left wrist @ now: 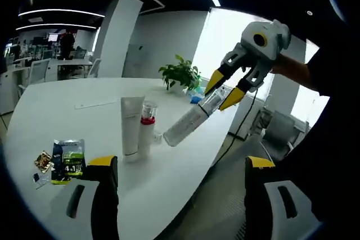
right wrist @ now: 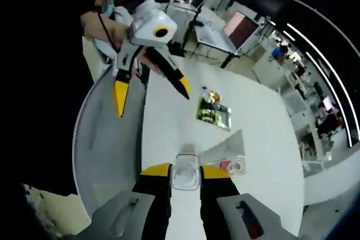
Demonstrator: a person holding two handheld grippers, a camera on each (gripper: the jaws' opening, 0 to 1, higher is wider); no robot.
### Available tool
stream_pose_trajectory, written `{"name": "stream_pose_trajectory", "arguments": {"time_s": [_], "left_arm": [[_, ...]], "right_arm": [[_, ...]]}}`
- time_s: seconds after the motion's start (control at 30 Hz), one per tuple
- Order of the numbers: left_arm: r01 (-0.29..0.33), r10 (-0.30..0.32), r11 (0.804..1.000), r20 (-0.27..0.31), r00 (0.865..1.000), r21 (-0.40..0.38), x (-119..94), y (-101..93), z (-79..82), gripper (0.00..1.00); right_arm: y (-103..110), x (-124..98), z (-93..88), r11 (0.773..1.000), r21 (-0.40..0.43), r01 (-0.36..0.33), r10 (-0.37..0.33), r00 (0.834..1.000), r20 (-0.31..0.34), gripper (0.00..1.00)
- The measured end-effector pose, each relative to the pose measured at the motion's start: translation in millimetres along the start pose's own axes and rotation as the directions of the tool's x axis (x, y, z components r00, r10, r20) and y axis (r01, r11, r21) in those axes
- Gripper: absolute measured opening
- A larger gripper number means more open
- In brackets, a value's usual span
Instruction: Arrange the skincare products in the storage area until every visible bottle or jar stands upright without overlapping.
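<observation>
White tube (left wrist: pixel 131 125) and red-collared bottle (left wrist: pixel 147 128) stand upright on worktop (left wrist: pixel 67 96). Right claw (left wrist: pixel 224 89) grips clear bottle (left wrist: pixel 188 121), tilted, base near worktop; needs standing. Left claw (right wrist: pixel 151 95) open, empty.

White-bodied tongs (left wrist: pixel 228 89) with black, yellow-tipped fingers (right wrist: pixel 120 97); dark sleeve (left wrist: pixel 329 71).

The left gripper view looks across the white desk (left wrist: pixel 67 105) from its near edge, level, facing the windows. The right gripper view looks steeply down onto the desk from close above. Both share the packets (left wrist: pixel 67 160) and the upright tube (left wrist: pixel 131 125).
</observation>
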State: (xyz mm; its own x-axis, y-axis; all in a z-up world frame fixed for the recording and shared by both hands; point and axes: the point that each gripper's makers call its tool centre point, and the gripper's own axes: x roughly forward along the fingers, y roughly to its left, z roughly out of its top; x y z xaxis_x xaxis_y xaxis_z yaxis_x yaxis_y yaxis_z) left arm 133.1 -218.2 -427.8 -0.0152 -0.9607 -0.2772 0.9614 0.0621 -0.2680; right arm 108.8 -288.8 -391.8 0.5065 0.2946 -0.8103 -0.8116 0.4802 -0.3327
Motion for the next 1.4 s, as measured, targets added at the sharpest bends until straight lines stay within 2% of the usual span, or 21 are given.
{"name": "stream_pose_trajectory", "arguments": {"time_s": [0.13,0.27,0.37,0.53,0.63,0.83,1.0,1.07,1.1,1.2,1.4], "left_arm": [[0.033,-0.033,0.998,-0.003,0.999,0.046,1.5,-6.9,4.0,0.76],[0.070,-0.070,0.990,-0.003,0.998,0.120,7.1,-16.8,7.5,0.71],[0.094,-0.090,0.978,-0.033,0.995,0.189,10.9,-21.9,5.1,0.67],[0.114,-0.104,0.962,-0.053,0.993,0.247,16.4,-24.9,7.7,0.58],[0.131,-0.127,0.958,-0.032,0.991,0.255,18.3,-25.0,14.5,0.54],[0.149,-0.143,0.949,-0.040,0.989,0.279,21.9,-20.7,22.9,0.39],[0.166,-0.169,0.943,-0.016,0.985,0.289,28.2,-23.3,26.2,0.23],[0.116,-0.109,0.941,-0.040,0.993,0.319,29.0,-13.0,23.4,0.16],[0.146,-0.150,0.936,-0.013,0.989,0.319,30.6,-21.1,28.1,0.17],[0.157,-0.154,0.926,-0.035,0.987,0.345,30.1,-25.7,27.9,0.17],[0.159,-0.159,0.938,-0.025,0.987,0.309,28.7,-19.6,34.0,0.16]], "right_arm": [[7.5,7.9,19.6,0.998,-0.044,-0.049,0.050,0.999,0.013,0.09],[14.3,13.7,30.8,0.992,-0.074,-0.098,0.099,0.995,0.005,0.09],[17.3,16.7,38.8,0.986,-0.106,-0.131,0.130,0.991,-0.010,0.09],[21.5,19.7,49.8,0.975,-0.129,-0.178,0.178,0.984,-0.015,0.09],[20.4,21.6,50.9,0.970,-0.136,-0.200,0.199,0.980,-0.023,0.09],[13.1,21.8,50.3,0.965,-0.140,-0.223,0.219,0.975,-0.048,0.09],[11.6,21.2,50.4,0.962,-0.114,-0.248,0.244,0.969,-0.051,0.10],[15.5,20.0,49.4,0.957,-0.117,-0.265,0.260,0.964,-0.052,0.10],[14.7,20.4,50.3,0.959,-0.123,-0.256,0.252,0.967,-0.044,0.10],[16.2,18.2,51.7,0.955,-0.129,-0.266,0.264,0.964,-0.036,0.10],[6.9,17.8,55.0,0.958,-0.131,-0.255,0.255,0.967,-0.014,0.10]]}}
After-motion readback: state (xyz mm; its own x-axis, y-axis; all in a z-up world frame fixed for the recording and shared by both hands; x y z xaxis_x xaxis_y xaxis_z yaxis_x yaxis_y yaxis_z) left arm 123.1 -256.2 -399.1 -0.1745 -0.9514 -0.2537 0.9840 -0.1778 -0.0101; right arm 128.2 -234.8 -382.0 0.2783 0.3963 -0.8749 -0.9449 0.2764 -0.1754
